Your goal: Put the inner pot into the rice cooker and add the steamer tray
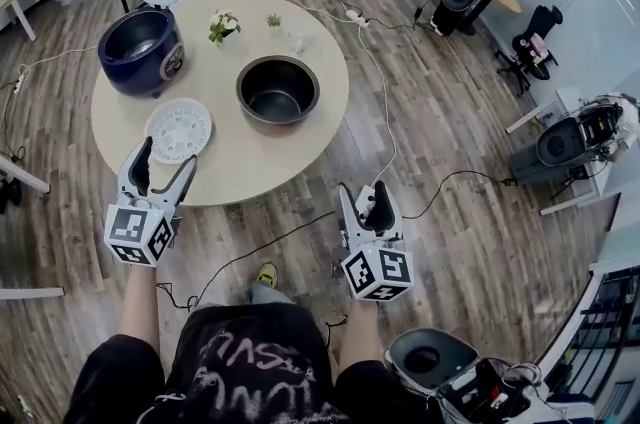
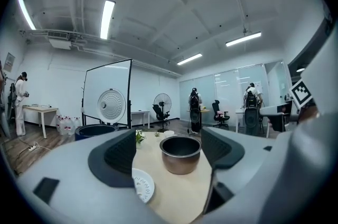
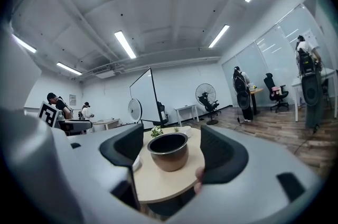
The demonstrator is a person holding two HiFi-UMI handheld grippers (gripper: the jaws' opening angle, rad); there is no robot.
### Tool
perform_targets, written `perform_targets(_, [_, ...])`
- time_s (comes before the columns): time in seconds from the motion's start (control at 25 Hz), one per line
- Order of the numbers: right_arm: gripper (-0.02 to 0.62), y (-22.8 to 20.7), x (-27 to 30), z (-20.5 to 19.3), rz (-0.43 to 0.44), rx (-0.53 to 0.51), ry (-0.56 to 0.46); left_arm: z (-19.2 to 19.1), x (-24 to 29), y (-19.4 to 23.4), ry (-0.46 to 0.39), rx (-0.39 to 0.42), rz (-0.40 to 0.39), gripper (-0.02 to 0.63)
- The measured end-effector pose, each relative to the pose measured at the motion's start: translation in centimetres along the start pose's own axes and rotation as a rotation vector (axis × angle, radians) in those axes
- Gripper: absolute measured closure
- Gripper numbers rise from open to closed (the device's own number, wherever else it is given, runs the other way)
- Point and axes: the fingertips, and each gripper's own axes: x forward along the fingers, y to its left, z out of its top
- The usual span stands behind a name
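On the round wooden table (image 1: 300,137) stands the dark metal inner pot (image 1: 277,89), also ahead in the left gripper view (image 2: 180,154) and the right gripper view (image 3: 168,150). The navy rice cooker (image 1: 141,48) sits at the table's left with its lid up. The white perforated steamer tray (image 1: 178,129) lies flat in front of it. My left gripper (image 1: 160,174) is open over the table's near edge, just short of the tray. My right gripper (image 1: 367,208) is open off the table's near right edge, above the floor.
Two small potted plants (image 1: 224,26) and a white object sit at the table's far side. Cables run across the wooden floor. Another rice cooker (image 1: 432,360) sits on the floor by my right. People and office chairs stand further back in the room.
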Motion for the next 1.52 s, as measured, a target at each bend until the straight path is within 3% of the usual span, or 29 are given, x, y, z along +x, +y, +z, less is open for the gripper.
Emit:
perform_targets(0.24, [0.255, -2.4, 4.1, 0.7, 0.029, 0.027, 0.007, 1.1, 4.1, -0.7, -0.002, 0.012, 0.015, 0.225])
perform_targets(0.84, [0.264, -3.7, 12.3, -0.5, 0.05, 0.057, 0.085, -0.3, 11.8, 1.0, 0.06, -0.027, 0.004, 0.225])
perform_targets(1.12, [0.268, -4.4, 17.4, -2.5, 0.027, 0.075, 0.146, -2.9, 17.7, 2.6, 0.128, -0.051, -0.051, 0.225])
perform_targets(1.52, [0.278, -3.9, 24.1, -5.5, 0.036, 0.078, 0.284, -7.5, 24.9, 4.1, 0.304, -0.109, -0.13, 0.227])
